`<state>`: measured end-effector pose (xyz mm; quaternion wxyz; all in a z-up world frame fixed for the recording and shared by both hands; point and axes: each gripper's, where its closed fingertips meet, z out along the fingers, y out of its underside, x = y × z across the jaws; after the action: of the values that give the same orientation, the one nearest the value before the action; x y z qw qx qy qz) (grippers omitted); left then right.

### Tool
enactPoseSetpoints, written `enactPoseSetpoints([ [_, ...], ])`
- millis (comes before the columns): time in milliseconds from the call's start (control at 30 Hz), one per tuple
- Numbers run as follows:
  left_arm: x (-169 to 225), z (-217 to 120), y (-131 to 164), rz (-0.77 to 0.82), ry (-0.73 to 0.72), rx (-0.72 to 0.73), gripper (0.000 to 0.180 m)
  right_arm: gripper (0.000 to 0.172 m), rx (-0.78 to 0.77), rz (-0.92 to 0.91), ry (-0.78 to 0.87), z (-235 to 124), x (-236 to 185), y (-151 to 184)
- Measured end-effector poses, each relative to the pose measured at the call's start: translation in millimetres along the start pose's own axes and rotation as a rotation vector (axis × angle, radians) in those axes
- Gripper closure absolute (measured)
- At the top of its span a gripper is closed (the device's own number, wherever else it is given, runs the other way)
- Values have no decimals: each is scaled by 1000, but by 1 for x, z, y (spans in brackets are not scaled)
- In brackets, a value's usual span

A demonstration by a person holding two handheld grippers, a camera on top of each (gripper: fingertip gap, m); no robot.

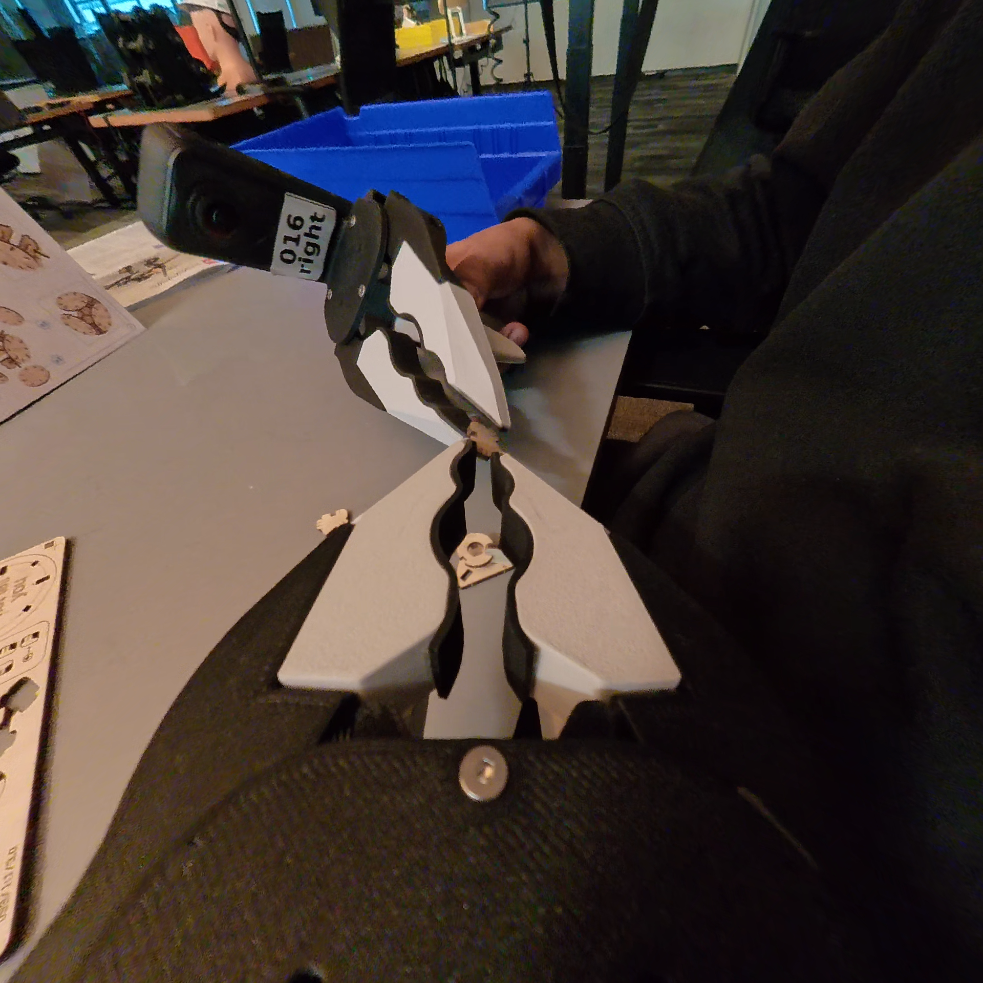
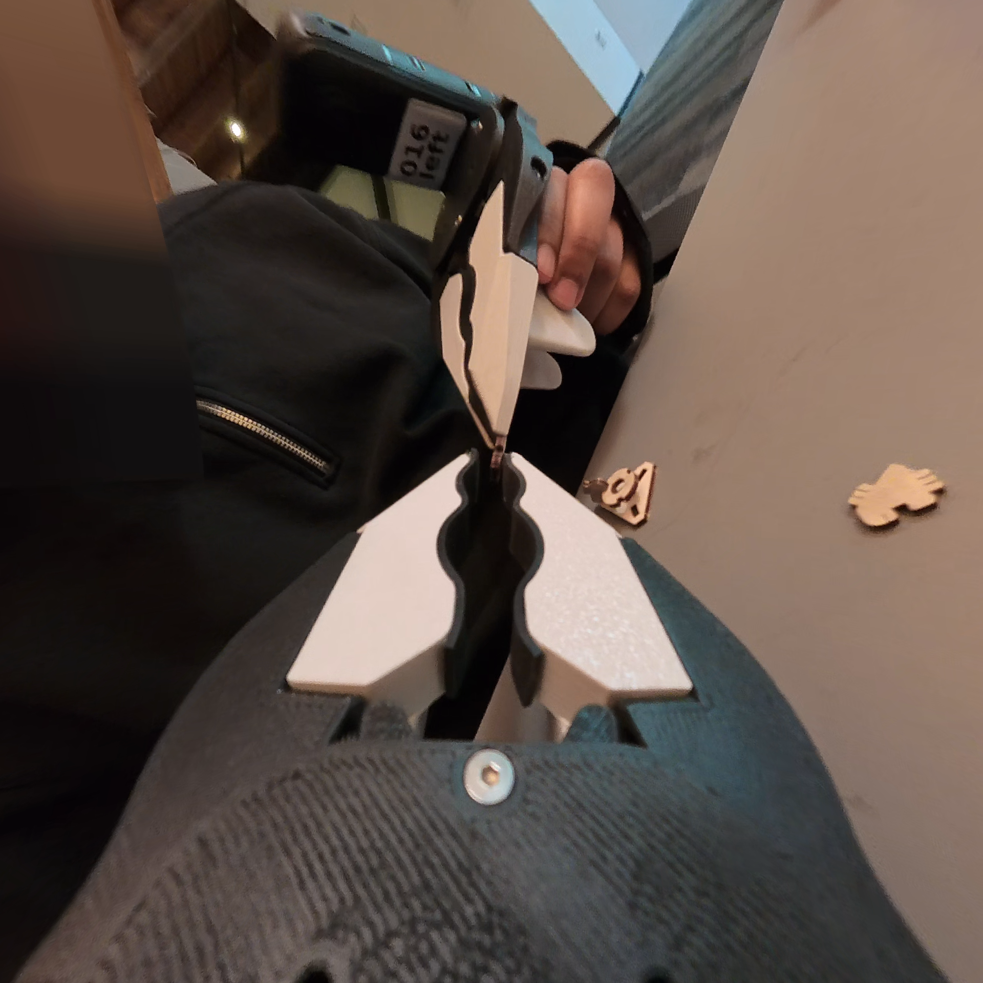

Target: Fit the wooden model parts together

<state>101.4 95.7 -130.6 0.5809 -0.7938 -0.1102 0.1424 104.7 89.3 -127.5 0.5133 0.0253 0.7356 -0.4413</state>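
Both grippers meet tip to tip above the near edge of the grey counter [image 1: 223,425], with one small wooden piece [image 1: 483,439] between them.

Left gripper [image 1: 481,451]: jaws nearly together, clenched on the small wooden piece at the very tips. Fingers are pale grey plastic wedges with black wavy rubber pads [image 1: 508,510]. The right wrist view shows the piece edge-on, thin and dark-edged, pinched at this gripper's tips [image 2: 499,435].

Right gripper [image 2: 492,463]: jaws a narrow way apart. The thin piece [image 2: 498,457] reaches into its tips. Whether its pads press on the piece cannot be told. In the left wrist view its tips [image 1: 486,420] sit right at the upper end of the piece.

The piece is tan plywood, lobed in outline, with scorched brown edges. It hangs in the air clear of the counter.

On the counter below lies a triangular wooden assembly [image 1: 481,558] with a round gear-like part on it, seen through the left gripper's gap. Just left of that gripper lies a loose flat lobed cutout [image 1: 334,520], well apart from the held piece. A punched plywood sheet [image 1: 26,691] lies at the left edge, printed paper sheets [image 1: 48,319] farther back, and a blue plastic bin [image 1: 452,138] behind. Bare hands [image 1: 505,266] in dark sleeves grip the handles.
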Motion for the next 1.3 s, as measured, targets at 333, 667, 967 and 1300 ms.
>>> enactPoseSetpoints([
  [333,-2,0,1,-8,-9,3,176,171,16,-31,47,-4,6,-4],
  [667,-8,0,0,-37,-32,14,158,172,15,-47,67,-4,8,-5],
  [967,-18,0,-1,-532,138,96,173,171,-15,-596,428,-7,12,-19],
  [1300,-28,-10,-10,-622,155,202,179,167,37,-624,428,-8,12,-26],
])
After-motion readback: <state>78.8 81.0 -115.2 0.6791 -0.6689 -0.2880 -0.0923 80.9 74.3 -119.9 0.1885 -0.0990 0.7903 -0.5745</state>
